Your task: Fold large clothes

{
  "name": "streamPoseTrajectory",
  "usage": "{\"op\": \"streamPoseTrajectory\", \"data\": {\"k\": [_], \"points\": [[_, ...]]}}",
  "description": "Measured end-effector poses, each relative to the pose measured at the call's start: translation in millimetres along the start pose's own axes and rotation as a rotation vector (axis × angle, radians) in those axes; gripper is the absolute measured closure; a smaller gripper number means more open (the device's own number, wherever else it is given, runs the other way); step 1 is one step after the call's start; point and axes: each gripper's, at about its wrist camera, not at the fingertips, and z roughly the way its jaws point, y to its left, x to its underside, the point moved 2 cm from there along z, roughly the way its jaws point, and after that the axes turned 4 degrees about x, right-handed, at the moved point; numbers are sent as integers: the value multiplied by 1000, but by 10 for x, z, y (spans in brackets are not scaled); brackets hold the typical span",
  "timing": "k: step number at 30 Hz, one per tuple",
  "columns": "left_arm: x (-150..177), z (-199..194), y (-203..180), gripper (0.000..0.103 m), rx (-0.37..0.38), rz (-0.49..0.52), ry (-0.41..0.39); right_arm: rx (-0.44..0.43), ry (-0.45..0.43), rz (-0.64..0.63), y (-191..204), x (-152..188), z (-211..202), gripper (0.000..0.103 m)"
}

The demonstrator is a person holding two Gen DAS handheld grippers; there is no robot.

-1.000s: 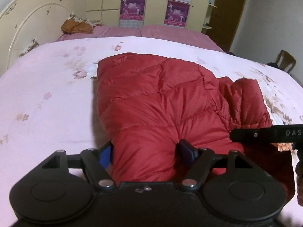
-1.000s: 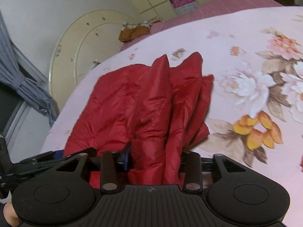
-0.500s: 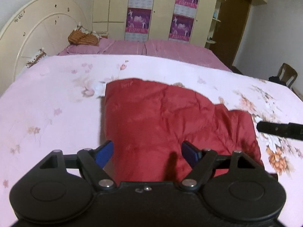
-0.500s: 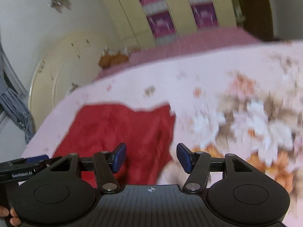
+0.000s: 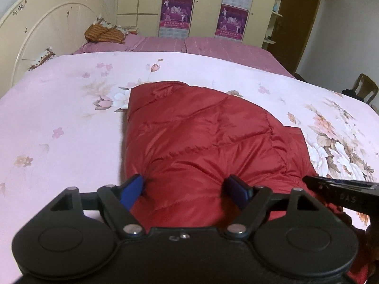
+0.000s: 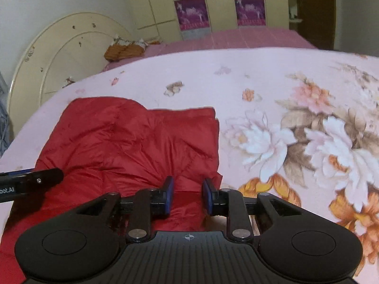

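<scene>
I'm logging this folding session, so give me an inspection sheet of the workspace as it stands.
Surface: bed with pink floral cover.
Job's things: red padded jacket lying folded on the cover, puffy and creased.
Clutter: orange-brown cloth bundle by the headboard.
Grippers: left claw wide, pads pressing a thick bunch of jacket; right claw has just been closing, narrow, on a fold at the jacket's edge.
Cables: nothing seen.
Surroundings: cream headboard, wardrobe with posters, chair.
</scene>
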Motion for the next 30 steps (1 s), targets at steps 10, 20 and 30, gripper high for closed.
{"op": "streamPoseTrajectory", "data": {"k": [10,20,30], "points": [[262,-487,-65,27,14,3,6,-50,-103,-62,162,117,-859,78],[635,-669,-65,23,6,-32,24,-43,26,-120,309,731,-821,78],[651,-870,-192,12,-25,-55,-13,-89,100,-47,200,713,-624,76]]}}
